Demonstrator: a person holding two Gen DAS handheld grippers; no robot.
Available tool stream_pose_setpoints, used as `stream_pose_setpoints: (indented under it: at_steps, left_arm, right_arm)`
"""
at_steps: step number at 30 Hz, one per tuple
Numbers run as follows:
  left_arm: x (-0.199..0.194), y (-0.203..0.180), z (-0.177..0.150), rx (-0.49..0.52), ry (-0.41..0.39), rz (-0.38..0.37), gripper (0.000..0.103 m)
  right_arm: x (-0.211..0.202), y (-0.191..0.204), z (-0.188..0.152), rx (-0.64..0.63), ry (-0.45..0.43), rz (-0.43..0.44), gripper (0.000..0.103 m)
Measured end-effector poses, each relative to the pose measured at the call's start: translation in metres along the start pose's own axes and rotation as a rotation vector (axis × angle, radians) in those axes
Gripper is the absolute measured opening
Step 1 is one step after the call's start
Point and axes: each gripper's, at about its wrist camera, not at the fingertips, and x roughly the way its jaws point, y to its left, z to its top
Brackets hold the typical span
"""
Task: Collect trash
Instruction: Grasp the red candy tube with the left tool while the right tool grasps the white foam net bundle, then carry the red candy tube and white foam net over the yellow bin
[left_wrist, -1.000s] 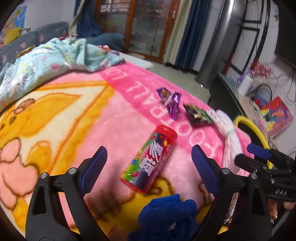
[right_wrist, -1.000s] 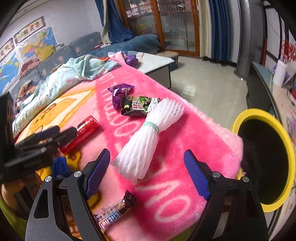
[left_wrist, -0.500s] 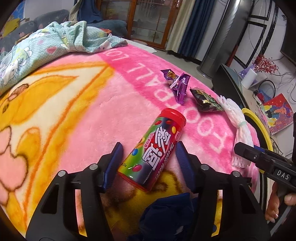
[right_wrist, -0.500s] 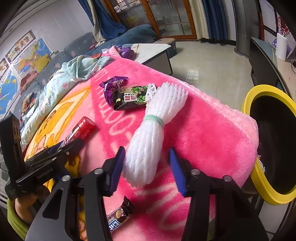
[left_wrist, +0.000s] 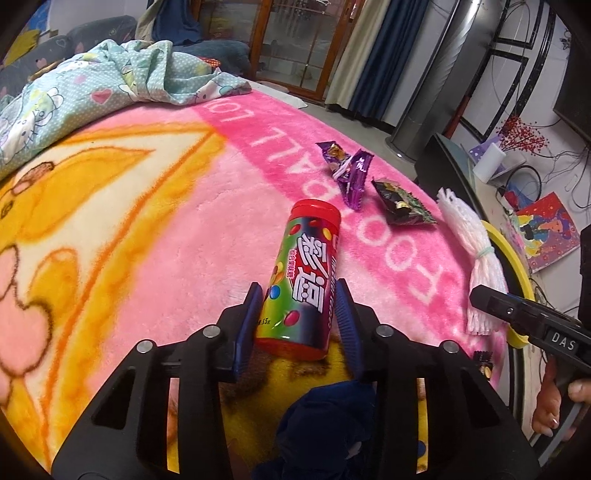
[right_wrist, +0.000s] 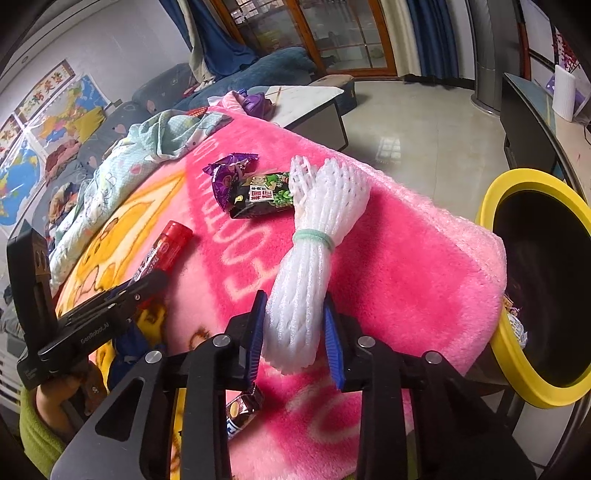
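Observation:
My left gripper (left_wrist: 298, 319) is shut on the candy tube (left_wrist: 304, 273), a red-capped tube lying on the pink blanket (left_wrist: 184, 236). My right gripper (right_wrist: 295, 332) is shut on the near end of the white foam net bundle (right_wrist: 314, 251), tied with a green band. A purple wrapper (right_wrist: 229, 173) and a dark green snack packet (right_wrist: 262, 195) lie beyond it. A chocolate bar wrapper (right_wrist: 242, 410) lies under my right gripper. The yellow-rimmed bin (right_wrist: 517, 288) stands at the right, off the blanket's edge.
A light blue patterned sheet (left_wrist: 92, 88) is bunched at the far left. A blue cloth (left_wrist: 328, 424) lies below my left gripper. A dark TV stand (right_wrist: 524, 122) and tiled floor are beyond the blanket.
Both grippers closed from wide open: the left onto the candy tube, the right onto the foam net bundle. Both moved forward over their objects.

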Motion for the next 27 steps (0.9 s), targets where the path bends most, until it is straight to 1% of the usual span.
stream_pose_setpoints:
  at_steps: [3, 6, 10, 18, 27]
  left_arm:
    - [-0.007, -0.002, 0.0, -0.001, -0.032, -0.005, 0.028]
    - [-0.016, -0.006, 0.001, 0.007, -0.066, -0.013, 0.027]
    - [-0.024, -0.012, 0.002, 0.015, -0.089, -0.026, 0.027]
    - [-0.044, -0.026, 0.007, 0.006, -0.138, -0.099, 0.027]
    - [-0.061, -0.062, 0.008, 0.064, -0.168, -0.164, 0.027]
  right_arm:
    - [-0.004, -0.001, 0.001, -0.003, -0.008, 0.003, 0.026]
    - [-0.01, -0.001, 0.001, -0.01, -0.016, 0.01, 0.025]
    - [-0.017, 0.001, 0.001, -0.028, -0.028, 0.014, 0.023]
    - [-0.033, 0.0, 0.004, -0.036, -0.062, 0.023, 0.023]
    - [-0.055, -0.019, 0.011, -0.008, -0.117, 0.001, 0.023]
